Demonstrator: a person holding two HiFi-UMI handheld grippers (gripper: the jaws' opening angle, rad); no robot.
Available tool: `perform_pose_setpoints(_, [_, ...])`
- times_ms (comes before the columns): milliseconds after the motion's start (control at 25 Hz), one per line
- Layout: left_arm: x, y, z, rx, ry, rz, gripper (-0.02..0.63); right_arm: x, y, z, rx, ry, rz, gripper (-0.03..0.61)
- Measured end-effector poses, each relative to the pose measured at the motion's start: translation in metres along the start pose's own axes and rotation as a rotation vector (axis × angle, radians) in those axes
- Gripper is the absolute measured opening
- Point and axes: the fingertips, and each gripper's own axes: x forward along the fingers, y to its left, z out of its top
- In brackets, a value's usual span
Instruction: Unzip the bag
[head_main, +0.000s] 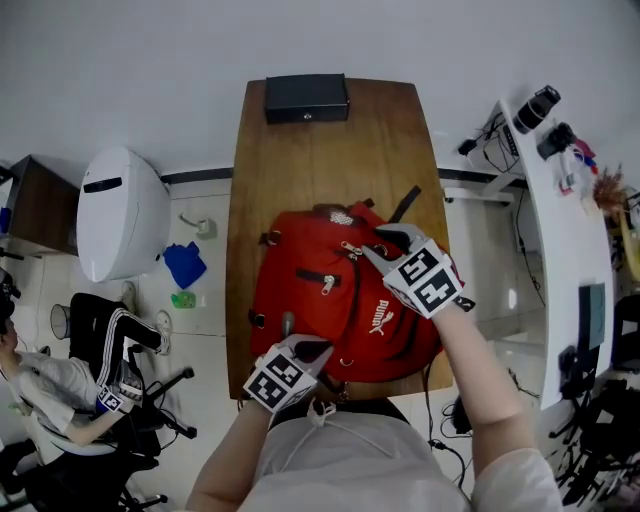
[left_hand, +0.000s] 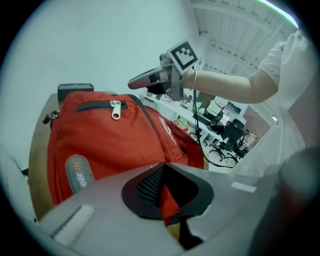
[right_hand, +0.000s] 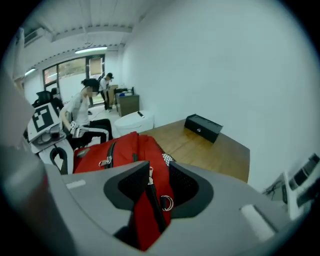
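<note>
Right claw (right_hand: 159, 171) astride red bag (right_hand: 125, 150) zipper (right_hand: 155, 205)

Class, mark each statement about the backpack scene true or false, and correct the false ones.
1. The red backpack lies on a wooden table. True.
2. The left claw pinches red fabric of the backpack. True.
3. The black box sits on top of the backpack. False: it stands at the table's far end, apart from the backpack.
4. The right claw is shut with nothing in it. False: its jaws stand apart, with the backpack's zip between them.
</note>
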Motion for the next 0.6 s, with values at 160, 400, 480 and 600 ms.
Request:
perform_pose_setpoints(160, [-0.025, -0.005, 0.013, 0.061, -0.109, 0.054, 0.006, -0.029, 0.009, 0.002, 0.158, -0.117, -0.092, 0.094])
perform_pose_setpoints(400, [-0.065, -0.025, 0.011, 0.094, -0.28, 0.071, 0.006, -0.081, 0.066, -0.014, 0.246, -0.231, -0.13, 0.006])
perform_pose_setpoints(480, [-0.071, -0.036, 0.004, 0.099, -0.296, 0.09, 0.006, -0.098, 0.088, -0.022, 0.236, -0.247, -0.129, 0.006])
perform_pose_setpoints(600, [-0.08, -0.061, -0.008, 0.098, -0.33, 0.118, 0.006, -0.127, 0.122, -0.039, 0.231, -0.274, -0.118, 0.006])
